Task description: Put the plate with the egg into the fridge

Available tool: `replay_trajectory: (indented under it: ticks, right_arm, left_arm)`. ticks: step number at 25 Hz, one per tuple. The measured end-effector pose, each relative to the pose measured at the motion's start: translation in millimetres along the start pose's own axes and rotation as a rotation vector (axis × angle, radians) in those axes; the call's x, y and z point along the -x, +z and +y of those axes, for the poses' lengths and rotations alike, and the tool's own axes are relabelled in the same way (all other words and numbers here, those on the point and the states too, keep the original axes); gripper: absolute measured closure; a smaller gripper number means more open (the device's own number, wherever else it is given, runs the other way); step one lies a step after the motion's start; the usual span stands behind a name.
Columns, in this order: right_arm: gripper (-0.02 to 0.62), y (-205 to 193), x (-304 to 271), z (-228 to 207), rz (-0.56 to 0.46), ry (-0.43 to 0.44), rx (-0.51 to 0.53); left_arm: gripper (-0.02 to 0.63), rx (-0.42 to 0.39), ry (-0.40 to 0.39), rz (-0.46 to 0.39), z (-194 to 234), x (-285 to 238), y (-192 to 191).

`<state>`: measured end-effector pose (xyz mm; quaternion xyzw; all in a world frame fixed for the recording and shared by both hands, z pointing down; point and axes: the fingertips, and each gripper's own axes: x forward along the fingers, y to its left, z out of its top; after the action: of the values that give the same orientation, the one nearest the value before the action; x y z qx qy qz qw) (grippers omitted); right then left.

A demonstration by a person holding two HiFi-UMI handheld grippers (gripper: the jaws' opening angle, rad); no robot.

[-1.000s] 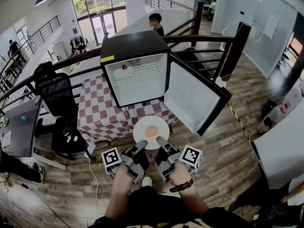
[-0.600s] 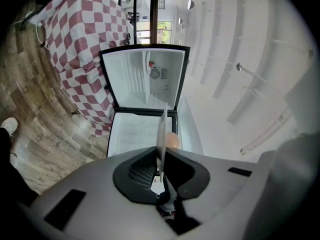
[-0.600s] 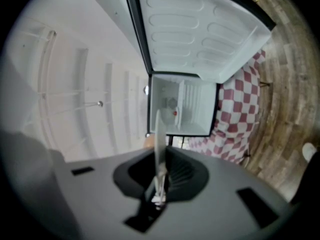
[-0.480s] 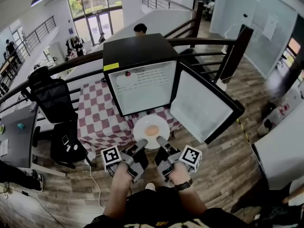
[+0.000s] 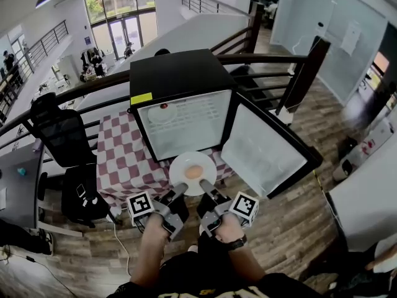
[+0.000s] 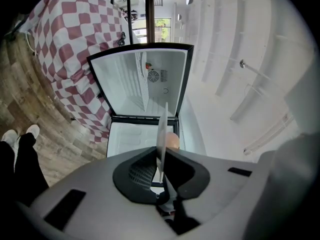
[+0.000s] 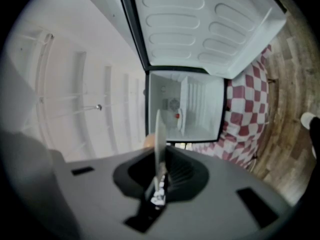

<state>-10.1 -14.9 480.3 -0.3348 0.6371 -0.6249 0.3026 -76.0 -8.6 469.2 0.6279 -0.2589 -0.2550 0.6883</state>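
— Compared with a second ago, fridge point(image 5: 177, 82) stands nearer; plate point(image 5: 180, 168) with egg point(image 5: 193, 172) hangs at frame centre, just below its opening.
— And the grip?
— Left gripper point(image 5: 180, 189) and right gripper point(image 5: 204, 187) each pinch the near rim, jaws almost closed. Egg lies loose: a tilt, or a knock against the door point(image 5: 263, 148) at right, may roll it off.
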Motion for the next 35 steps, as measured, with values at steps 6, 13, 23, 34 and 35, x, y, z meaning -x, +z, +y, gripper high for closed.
replay_trajectory:
  ticks: [6, 13, 23, 34, 35]
  right_arm:
    - [0.552, 29, -35, -2, 0.039, -0.002, 0.023]
    - [0.552, 63, -72, -8, 0.074, -0.003, 0.021]
    - [0.552, 108, -100, -21, 0.084, 0.004, 0.028]
    - [0.553, 126, -122, -35, 0.108, -0.045, 0.029]
    - [0.553, 127, -124, -36, 0.108, -0.052, 0.033]
  left_arm:
    - [0.565, 0.001, -0.003, -0.035, 0, -31, 29]
    - [0.565, 0.008, -0.010, -0.075, 4, -69, 61]
    - [0.565, -0.007, 0.001, -0.098, 14, -118, 84]
    - [0.565, -0.010, 0.029, -0.127, 26, -139, 104]
    - [0.565, -0.012, 0.032, -0.127, 26, -140, 106]
